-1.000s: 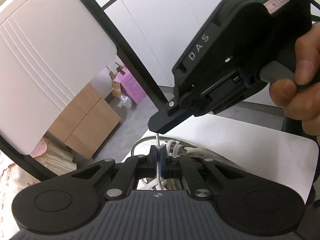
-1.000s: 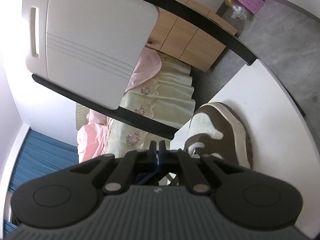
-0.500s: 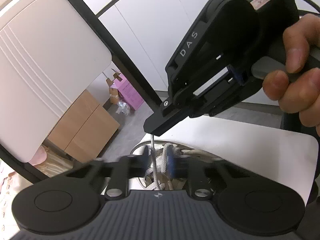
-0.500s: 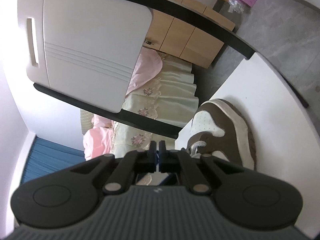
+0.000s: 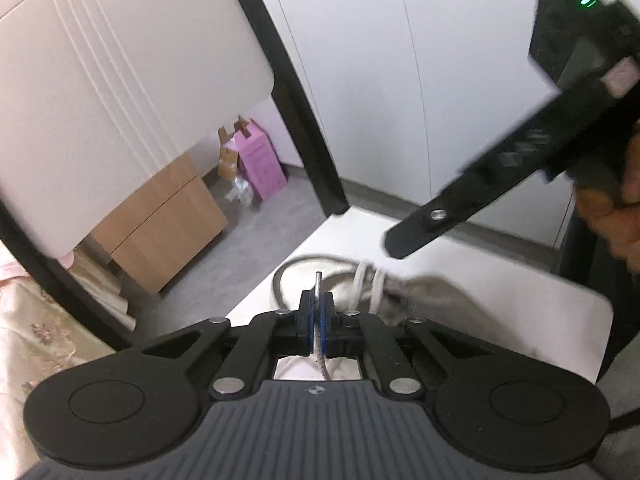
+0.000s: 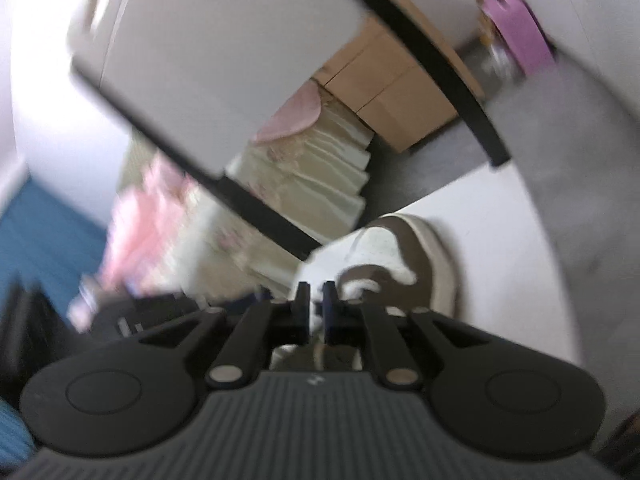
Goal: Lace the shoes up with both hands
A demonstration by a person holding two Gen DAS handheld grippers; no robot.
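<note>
Left gripper clamped on the lace tip — pinched near the end, likely for threading. Right gripper just parted, nothing between its jaws. Shoe on the white table at one o'clock — presumably within both hands' reach.

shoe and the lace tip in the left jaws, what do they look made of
Shoe: looks like matte brown suede-like panels over white leather or synthetic, with a pale, probably rubber sole; blur leaves it open. Lace tip: thin, stiff, grey and slightly shiny, likely a plastic or metal aglet; the lace below it looks woven.
</note>
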